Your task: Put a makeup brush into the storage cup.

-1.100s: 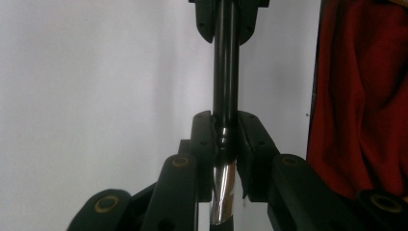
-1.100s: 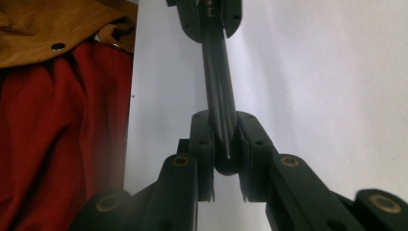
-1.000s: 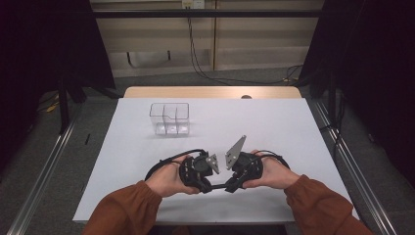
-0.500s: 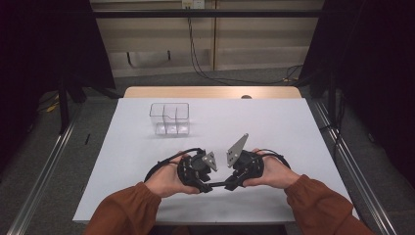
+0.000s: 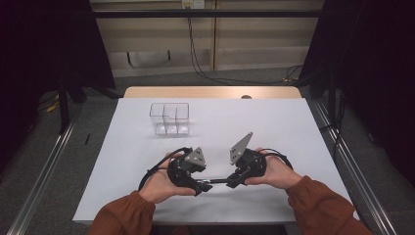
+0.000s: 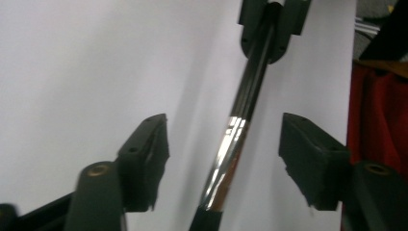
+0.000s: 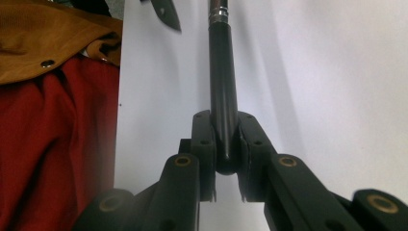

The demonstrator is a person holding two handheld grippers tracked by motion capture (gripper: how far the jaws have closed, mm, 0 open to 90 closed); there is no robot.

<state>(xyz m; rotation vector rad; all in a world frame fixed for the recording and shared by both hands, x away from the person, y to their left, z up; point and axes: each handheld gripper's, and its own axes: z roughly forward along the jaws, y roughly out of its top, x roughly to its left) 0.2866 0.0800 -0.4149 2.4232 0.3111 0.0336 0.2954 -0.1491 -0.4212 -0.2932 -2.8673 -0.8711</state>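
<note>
A slim rod (image 5: 218, 181) with a black handle and a shiny metal shaft hangs level just above the table between my two grippers. My right gripper (image 7: 225, 144) is shut on the end of the black handle (image 7: 222, 72), also seen from above (image 5: 232, 182). My left gripper (image 6: 223, 144) has just been opening its jaws. The metal shaft (image 6: 245, 96) runs between them and touches neither pad. From above, the left gripper (image 5: 204, 185) sits at the rod's left end, near the table's front edge.
A clear plastic box (image 5: 170, 117) with several compartments stands at the back left of the white table (image 5: 274, 127). The person's orange sleeves come in from the bottom. Dark curtains and metal rails flank the table.
The left gripper's jaws have opened and let go of the rod, and that hand has shifted a little to the left. The right gripper keeps its hold and has stayed put.
</note>
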